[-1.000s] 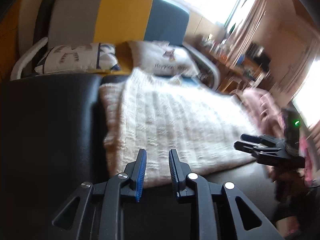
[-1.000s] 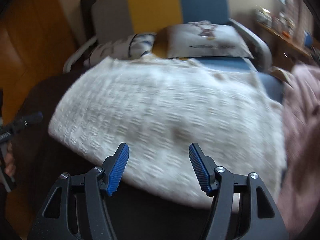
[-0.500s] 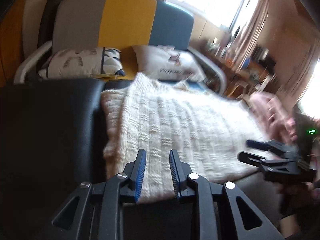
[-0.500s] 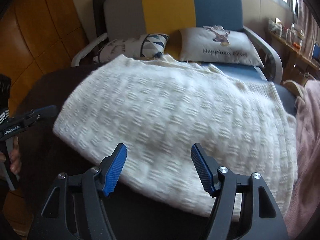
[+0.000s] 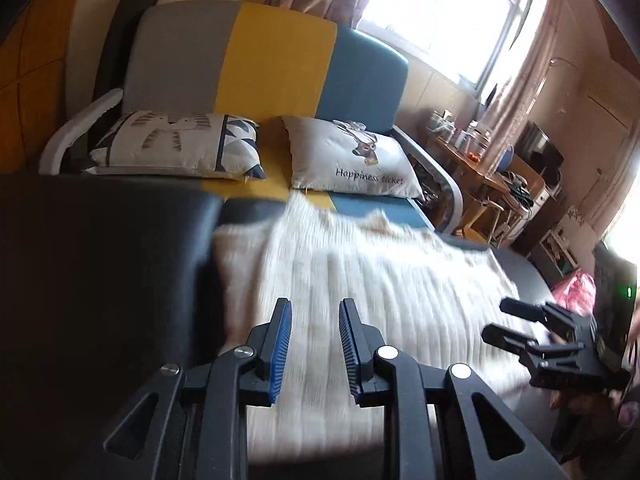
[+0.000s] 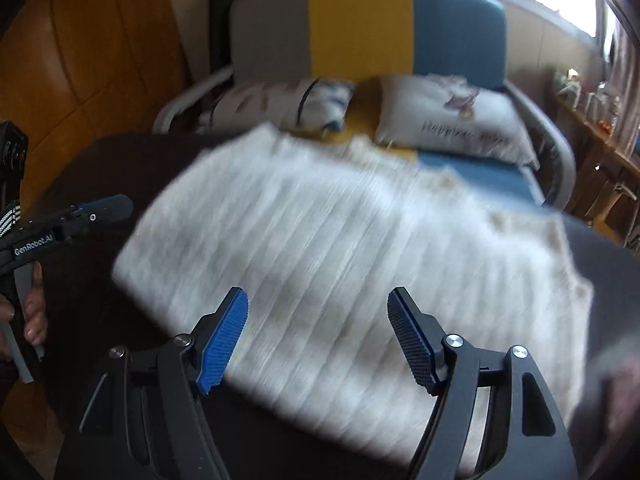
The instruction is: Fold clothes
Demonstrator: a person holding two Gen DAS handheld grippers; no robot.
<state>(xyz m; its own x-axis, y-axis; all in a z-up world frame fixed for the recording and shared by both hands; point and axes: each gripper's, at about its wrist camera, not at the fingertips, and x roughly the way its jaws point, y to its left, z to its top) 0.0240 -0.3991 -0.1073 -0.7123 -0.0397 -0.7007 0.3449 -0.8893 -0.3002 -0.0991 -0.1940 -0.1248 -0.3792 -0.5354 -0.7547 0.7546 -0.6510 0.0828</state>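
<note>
Both cameras ride on hand-held grippers and look forward and downward along their own fingers, close over the white knitted garment (image 5: 360,280) spread on a dark surface (image 5: 100,280). The left wrist view looks from the garment's left near corner, the right wrist view from nearer its right; both share the garment and the tricolour sofa (image 6: 360,24) behind

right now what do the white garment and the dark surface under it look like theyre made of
White garment: looks like chunky knit, wool or acrylic; ribbed rows and a soft matte nap show despite the blur.
Dark surface: seems leather or faux leather; smooth black with a dull sheen and a padded seam. Which one cannot be told.
</note>
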